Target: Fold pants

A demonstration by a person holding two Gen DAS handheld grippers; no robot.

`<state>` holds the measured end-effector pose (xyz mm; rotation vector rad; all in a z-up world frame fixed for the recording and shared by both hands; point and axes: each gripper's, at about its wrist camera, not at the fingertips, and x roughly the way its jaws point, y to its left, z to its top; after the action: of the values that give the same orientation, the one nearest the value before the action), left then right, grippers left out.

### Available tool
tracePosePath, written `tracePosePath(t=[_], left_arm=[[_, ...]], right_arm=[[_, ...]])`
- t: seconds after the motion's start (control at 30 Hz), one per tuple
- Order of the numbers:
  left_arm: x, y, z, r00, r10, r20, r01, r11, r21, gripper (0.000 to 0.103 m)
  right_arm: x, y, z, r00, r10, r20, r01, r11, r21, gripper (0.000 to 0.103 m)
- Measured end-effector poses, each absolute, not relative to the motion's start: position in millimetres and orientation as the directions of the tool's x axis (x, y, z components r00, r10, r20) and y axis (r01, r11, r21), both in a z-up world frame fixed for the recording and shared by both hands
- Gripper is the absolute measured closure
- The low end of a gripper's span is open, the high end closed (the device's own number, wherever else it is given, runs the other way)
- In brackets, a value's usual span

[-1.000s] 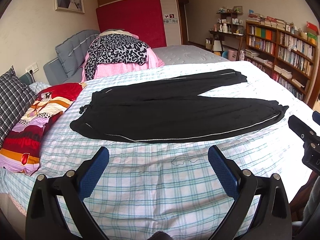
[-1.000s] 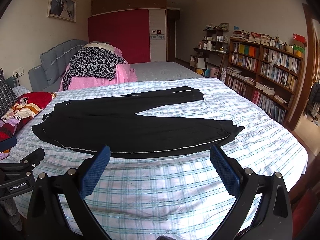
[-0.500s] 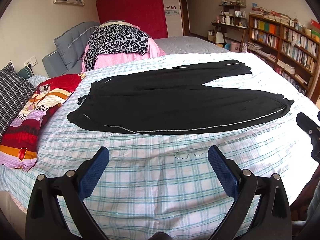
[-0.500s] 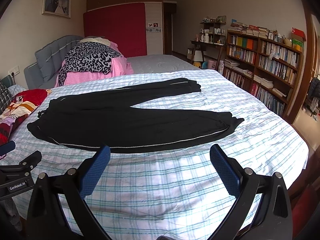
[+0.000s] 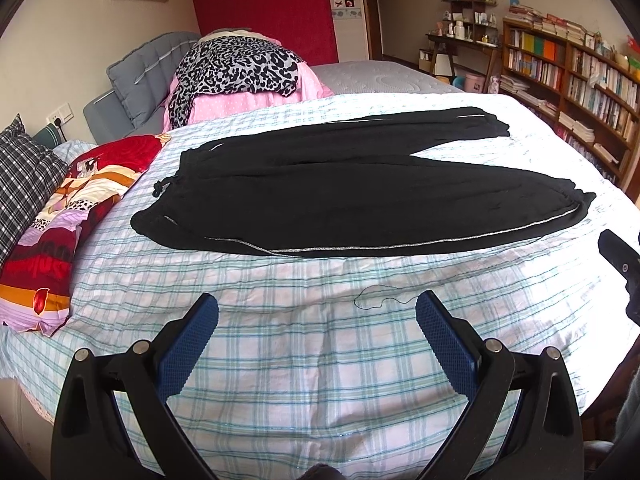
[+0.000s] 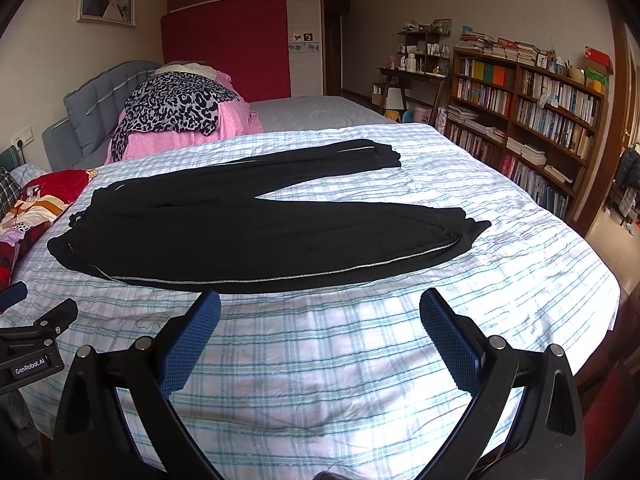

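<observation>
Looking across the bed (image 5: 320,360), I am seeing its checked sheet carrying the whole job, and nothing of that job is begun yet. The black pants (image 5: 360,200) are lying flat and fully spread on the sheet, waistband toward the pillows on my left, the two legs splaying apart toward the bookshelf side, the nearer leg showing a pale side stripe along its edge. No fold is showing anywhere in them, so I am judging that every step is ahead: one leg onto the other, then the length doubled over.

My left claw (image 5: 317,320) is hovering over bare sheet just short of the near leg, fingers spread wide and holding nothing. My right claw (image 6: 320,318) is doing likewise, gaping and empty, its tips just at the hem of cloth.

A loose dark thread (image 5: 380,298) is lying on the sheet between my left fingers (image 5: 188,344).
</observation>
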<state>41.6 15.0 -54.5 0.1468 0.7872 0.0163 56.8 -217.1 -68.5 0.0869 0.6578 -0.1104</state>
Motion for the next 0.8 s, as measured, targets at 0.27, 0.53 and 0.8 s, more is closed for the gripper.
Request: tracePosePath(t=[0.27, 0.53, 0.8], left_arm=[[41, 16, -55, 0.704, 0.072, -0.706, 0.037, 0.99, 0.138, 0.005], [46, 19, -61, 0.692, 0.066, -0.719, 0.038, 0.991, 0.127, 0.005], [65, 29, -80, 0.646, 0.065, -0.761, 0.032, 0.993, 0.112, 0.005]], right_arm=[[57, -218, -69, 0.786, -0.076, -0.614, 0.132, 0.99, 0.046, 0.002], [63, -225, -78, 0.766, -0.081, -0.638, 0.145, 0.988, 0.048, 0.002], [79, -236, -102, 0.719, -0.088, -0.689, 0.168, 0.984, 0.05, 0.002]])
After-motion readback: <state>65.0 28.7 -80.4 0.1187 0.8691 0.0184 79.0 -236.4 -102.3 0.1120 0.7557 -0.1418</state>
